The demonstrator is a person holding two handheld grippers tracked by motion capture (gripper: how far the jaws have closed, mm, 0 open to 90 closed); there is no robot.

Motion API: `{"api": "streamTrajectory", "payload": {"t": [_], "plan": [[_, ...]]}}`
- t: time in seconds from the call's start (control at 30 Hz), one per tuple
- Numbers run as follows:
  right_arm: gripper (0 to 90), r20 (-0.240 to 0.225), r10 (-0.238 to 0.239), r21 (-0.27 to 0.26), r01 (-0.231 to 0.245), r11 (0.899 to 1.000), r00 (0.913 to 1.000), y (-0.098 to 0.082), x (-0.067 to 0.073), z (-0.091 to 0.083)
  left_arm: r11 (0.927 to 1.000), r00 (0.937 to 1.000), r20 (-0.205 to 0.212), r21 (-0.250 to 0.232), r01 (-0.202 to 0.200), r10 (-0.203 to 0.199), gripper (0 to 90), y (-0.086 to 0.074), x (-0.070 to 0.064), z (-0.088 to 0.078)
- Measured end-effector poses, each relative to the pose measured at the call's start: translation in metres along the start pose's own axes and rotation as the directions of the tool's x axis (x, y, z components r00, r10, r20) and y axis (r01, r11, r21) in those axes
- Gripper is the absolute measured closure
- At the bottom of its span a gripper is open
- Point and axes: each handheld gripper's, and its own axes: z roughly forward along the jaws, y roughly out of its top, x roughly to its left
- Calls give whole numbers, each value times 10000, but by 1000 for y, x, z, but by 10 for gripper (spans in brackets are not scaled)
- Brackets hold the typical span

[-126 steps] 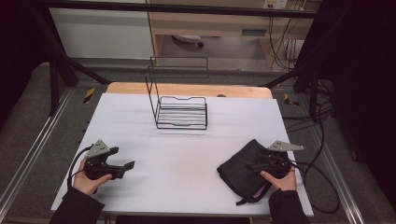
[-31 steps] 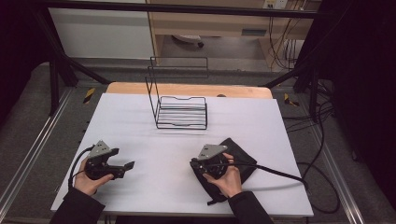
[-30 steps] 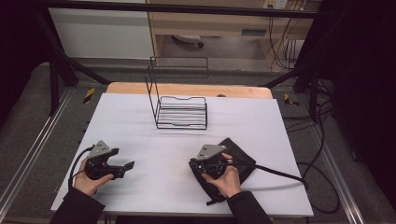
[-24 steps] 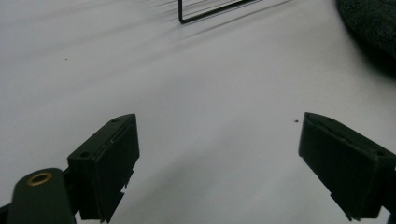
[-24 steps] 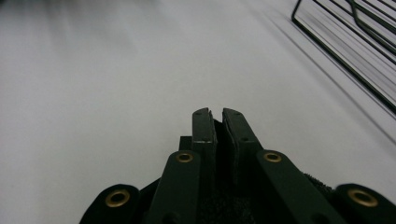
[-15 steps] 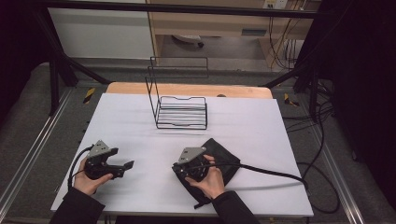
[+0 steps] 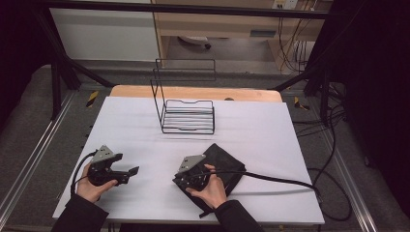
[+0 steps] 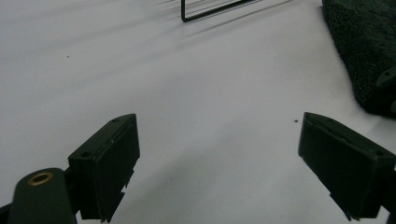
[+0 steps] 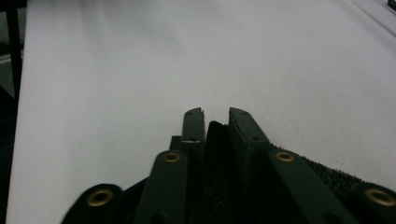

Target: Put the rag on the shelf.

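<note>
In the right gripper view the right gripper has its fingers nearly together with a fold of the black cloth standing in the narrow gap between them; they have just been easing apart a little, yet the cloth edge sits pinched there, so they read as grasping it. The cloth lies flat on the white bench, near the front and right of centre, partly under the right gripper and the hand on it. The left gripper is released, its fingers wide apart over bare bench, with the cloth's edge well off to one side. From above, the left gripper rests low at the front left. A wire rack stands farther back, well apart from the cloth.
</note>
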Motion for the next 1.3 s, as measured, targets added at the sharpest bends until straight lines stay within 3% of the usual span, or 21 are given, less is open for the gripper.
{"api": "streamTrajectory", "payload": {"t": [0.07,0.17,0.2,0.23,0.33,0.47,0.5,0.53,0.6,0.7,0.8,0.83,0.87,0.93,0.97,1.07,1.1,1.17,1.2,1.27,1.3], "plan": [[573,34,294,-374,-292,9989,9996,2,0,-3,10000,10000,40,8,24,-24,125,1,-1,0],[507,209,306,-436,-296,9986,9993,4,-2,-8,10000,10000,56,16,81,-81,126,1,-3,0],[453,423,390,-556,-367,9978,9983,5,-7,-17,9999,9999,51,28,140,-140,129,2,-3,0],[453,423,390,-556,-367,9978,9983,5,-7,-17,9999,9999,79,71,138,-139,129,2,-4,0],[400,911,901,-958,-814,9921,9918,0,-23,-41,9997,9997,156,168,179,-181,144,6,-9,2],[379,1706,1667,-1180,-1478,9820,9711,-14,-45,-70,9996,9996,212,192,191,-195,170,11,-16,3],[379,1706,1667,-1180,-1478,9820,9711,-14,-45,-70,9996,9994,243,179,227,-231,170,14,-19,3],[368,2155,2235,-1305,-1988,9713,9506,-24,-55,-85,9997,9993,320,153,187,-192,194,19,-25,4],[371,2529,2835,-1494,-2522,9561,9250,-36,-64,-100,9998,9991,388,154,161,-167,217,21,-28,5],[384,2973,3333,-1443,-3029,9420,8947,-56,-72,-116,9999,9983,575,99,104,-110,261,30,-41,7],[397,3183,3564,-1215,-3351,9343,8784,-74,-75,-123,9995,9968,791,285,-151,128,300,42,-59,17],[397,3183,3564,-1215,-3351,9343,8784,-74,-75,-123,9995,9968,791,285,-151,128,315,42,-59,17],[414,3263,3727,-1127,-3557,9278,8687,-86,-76,-126,9988,9957,893,411,-277,240,327,45,-64,21],[422,3269,3776,-1104,-3618,9257,8663,-90,-76,-127,9975,9935,1087,581,-411,346,335,50,-72,28],[438,3352,3926,-1013,-3815,9188,8564,-99,-77,-128,9959,9910,1262,732,-539,443,357,55,-81,37],[475,3398,4059,-918,-3996,9121,8484,-105,-78,-129,9935,9871,1512,918,-669,525,376,58,-90,48],[496,3408,4289,-914,-4245,9008,8366,-109,-79,-129,9907,9841,1667,1098,-803,613,385,58,-95,55],[507,3410,4338,-888,-4308,8981,8340,-111,-79,-129,9851,9801,1871,1439,-942,663,389,58,-100,66],[530,3398,4506,-803,-4518,8885,8256,-113,-79,-127,9806,9776,2006,1689,-991,643,406,56,-103,73],[549,3383,4517,-812,-4526,8880,8256,-113,-79,-126,9754,9734,2221,1961,-1005,556,418,52,-106,82],[585,3320,4587,-747,-4618,8838,8242,-113,-78,-125,9701,9672,2498,2198,-1028,459,450,48,-108,87]]}}
